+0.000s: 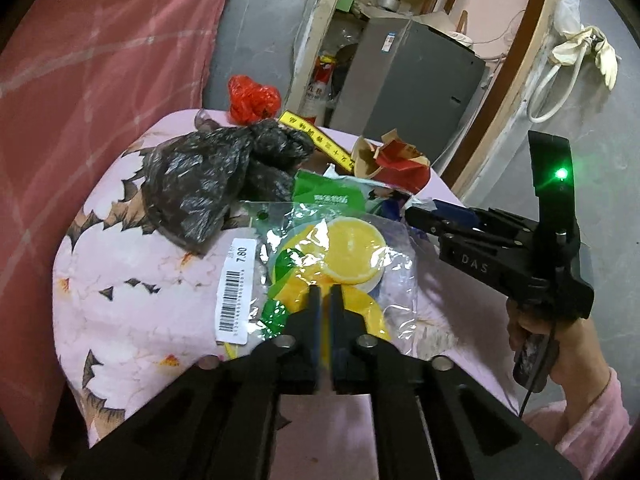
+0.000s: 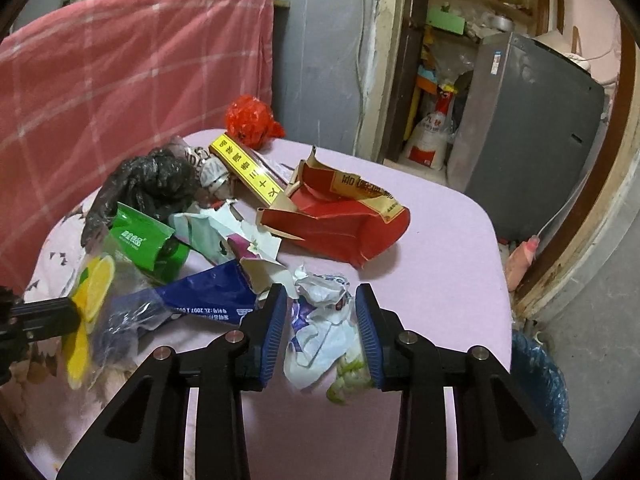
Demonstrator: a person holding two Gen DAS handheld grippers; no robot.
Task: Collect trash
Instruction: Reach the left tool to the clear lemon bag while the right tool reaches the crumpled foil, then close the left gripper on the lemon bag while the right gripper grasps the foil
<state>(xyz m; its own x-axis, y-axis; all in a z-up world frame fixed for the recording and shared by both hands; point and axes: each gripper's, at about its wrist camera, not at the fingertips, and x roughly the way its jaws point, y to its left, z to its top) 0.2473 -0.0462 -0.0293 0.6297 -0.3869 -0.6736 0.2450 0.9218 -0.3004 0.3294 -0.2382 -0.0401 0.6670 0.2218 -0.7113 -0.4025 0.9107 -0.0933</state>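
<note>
The left hand-held gripper (image 1: 325,294) has its jaws pinched nearly together on the clear lemon-print bag (image 1: 340,256) at the near edge of the pink surface (image 2: 440,248). The right hand-held gripper (image 2: 321,322) stands partly closed, its pads pressing a crumpled white wrapper (image 2: 320,332). Farther back lie a torn red carton (image 2: 340,220), a black plastic bag (image 1: 208,184) and a red bag (image 2: 250,120).

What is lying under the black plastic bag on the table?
The black plastic bag rests on the pink tablecloth, and its near edge overlaps a green packet. Whether anything else lies beneath it cannot be seen; the bag covers it.
</note>
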